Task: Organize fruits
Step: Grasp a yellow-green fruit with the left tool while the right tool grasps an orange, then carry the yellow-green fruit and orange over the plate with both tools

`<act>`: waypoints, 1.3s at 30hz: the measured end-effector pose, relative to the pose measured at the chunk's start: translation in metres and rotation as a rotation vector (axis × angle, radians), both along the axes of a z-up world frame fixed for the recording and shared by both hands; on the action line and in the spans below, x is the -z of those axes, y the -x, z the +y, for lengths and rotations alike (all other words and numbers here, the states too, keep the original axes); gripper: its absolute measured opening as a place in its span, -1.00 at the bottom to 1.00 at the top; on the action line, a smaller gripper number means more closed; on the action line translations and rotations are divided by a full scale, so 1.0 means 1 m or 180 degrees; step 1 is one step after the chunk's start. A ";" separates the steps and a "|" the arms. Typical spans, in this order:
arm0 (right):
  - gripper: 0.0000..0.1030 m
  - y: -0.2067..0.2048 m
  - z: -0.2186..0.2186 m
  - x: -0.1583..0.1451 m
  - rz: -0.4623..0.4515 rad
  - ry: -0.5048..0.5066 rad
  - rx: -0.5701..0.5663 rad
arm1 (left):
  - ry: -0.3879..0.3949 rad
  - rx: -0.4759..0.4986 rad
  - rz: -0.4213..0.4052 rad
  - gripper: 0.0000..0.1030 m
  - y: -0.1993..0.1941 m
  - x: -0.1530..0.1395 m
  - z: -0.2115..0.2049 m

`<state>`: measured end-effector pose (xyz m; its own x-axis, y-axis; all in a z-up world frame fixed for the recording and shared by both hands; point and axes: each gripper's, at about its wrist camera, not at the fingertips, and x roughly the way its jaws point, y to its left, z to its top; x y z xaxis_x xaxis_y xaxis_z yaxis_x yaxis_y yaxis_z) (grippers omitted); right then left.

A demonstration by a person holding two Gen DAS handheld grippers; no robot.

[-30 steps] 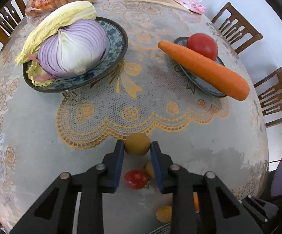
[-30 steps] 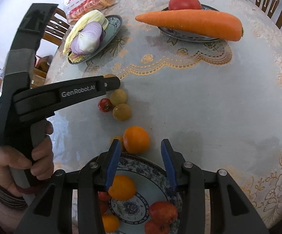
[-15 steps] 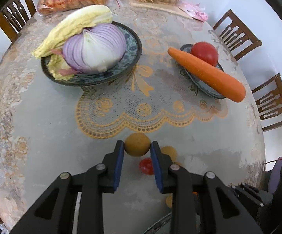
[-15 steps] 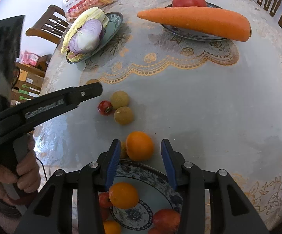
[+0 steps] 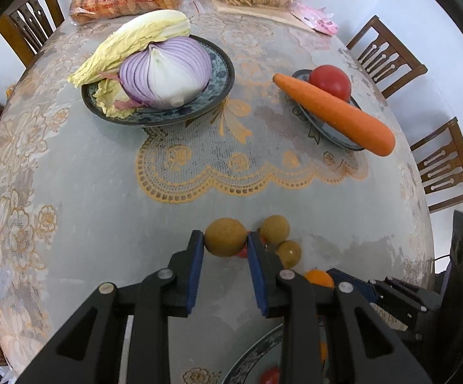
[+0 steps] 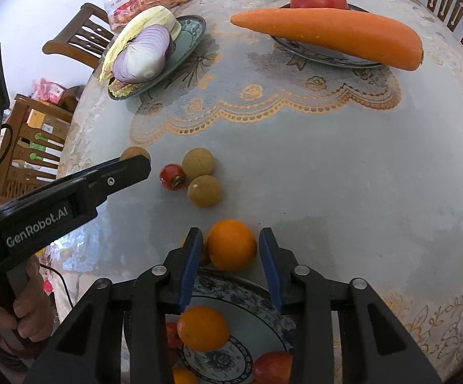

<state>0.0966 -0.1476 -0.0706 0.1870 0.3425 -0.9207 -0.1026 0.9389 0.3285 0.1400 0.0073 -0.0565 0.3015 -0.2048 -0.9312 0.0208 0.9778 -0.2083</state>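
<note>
My left gripper [image 5: 225, 244] is shut on a tan longan [image 5: 225, 237] and holds it above the table; it also shows in the right wrist view [image 6: 135, 156] with the longan [image 6: 132, 153] at its tips. Two more longans [image 6: 198, 163] [image 6: 204, 191] and a cherry tomato [image 6: 172, 176] lie on the table. My right gripper [image 6: 228, 246] is open around an orange [image 6: 231, 244] on the table, fingers not touching it. Just behind it is the patterned fruit plate [image 6: 263, 300] with an orange [image 6: 203, 329] and red fruits.
A plate with half an onion and cabbage [image 5: 164, 76] stands at the back left. A small plate with a carrot [image 5: 334, 113] and a tomato [image 5: 330, 81] stands at the back right. Snack bags lie at the far edge. Chairs surround the round table.
My left gripper has lifted the longan and drawn back from the vegetable plates. My right gripper has stayed open around the orange.
</note>
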 end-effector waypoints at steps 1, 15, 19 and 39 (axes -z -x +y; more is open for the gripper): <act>-0.26 0.000 0.000 0.000 -0.0002 -0.0008 -0.0006 | 0.0006 -0.0008 0.0003 -0.44 0.001 0.000 0.001; -0.37 0.002 0.002 -0.001 -0.0057 -0.0045 -0.0041 | -0.0006 -0.0077 0.0006 -0.44 0.026 -0.008 0.010; -0.37 0.003 0.002 -0.003 -0.0077 -0.0052 -0.0029 | 0.0012 -0.0097 -0.0003 -0.44 0.032 -0.010 0.011; -0.37 0.017 -0.006 -0.024 -0.0236 -0.0092 -0.0029 | 0.0082 -0.0121 -0.0104 -0.44 0.055 -0.027 0.017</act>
<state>0.0793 -0.1532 -0.0468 0.2510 0.3708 -0.8942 -0.1362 0.9281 0.3466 0.0849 0.0238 -0.0293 0.3398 -0.2164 -0.9153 -0.0090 0.9724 -0.2332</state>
